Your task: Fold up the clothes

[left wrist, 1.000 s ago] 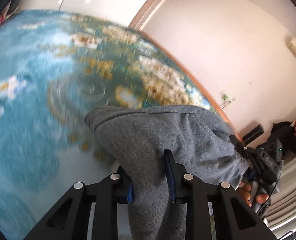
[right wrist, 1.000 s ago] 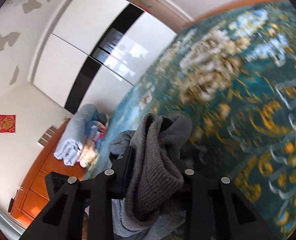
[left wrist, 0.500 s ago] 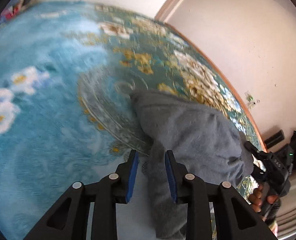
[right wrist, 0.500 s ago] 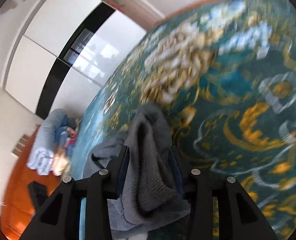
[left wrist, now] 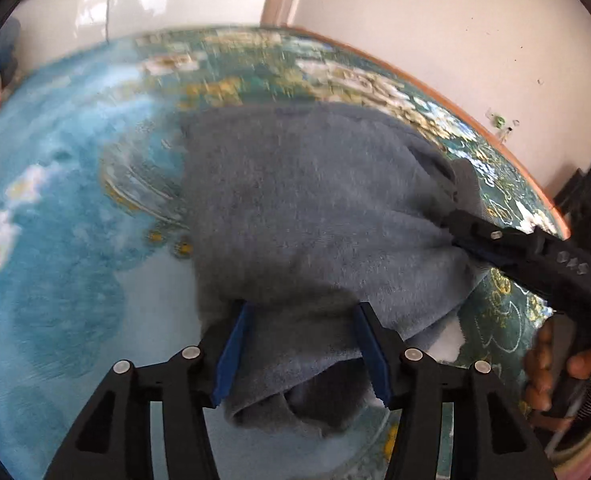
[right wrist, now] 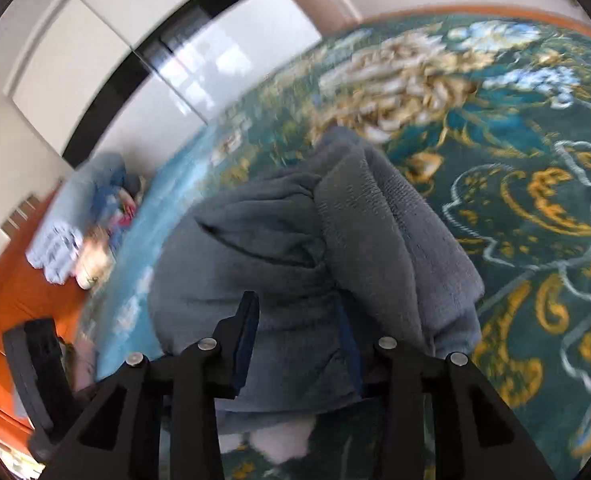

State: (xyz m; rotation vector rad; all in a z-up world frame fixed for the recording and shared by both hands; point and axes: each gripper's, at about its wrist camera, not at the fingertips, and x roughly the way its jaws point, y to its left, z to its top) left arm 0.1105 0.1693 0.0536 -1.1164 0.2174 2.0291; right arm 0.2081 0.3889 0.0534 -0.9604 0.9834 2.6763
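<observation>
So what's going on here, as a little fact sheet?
Item: grey garment, bunched up on the carpet
Surface: blue-green floral carpet
Left tool: open, one finger on each side of the garment's near edge
Right tool: closed on a thick fold of the garment
Background: pale blue cloth bundle by the wall, blurred
</observation>
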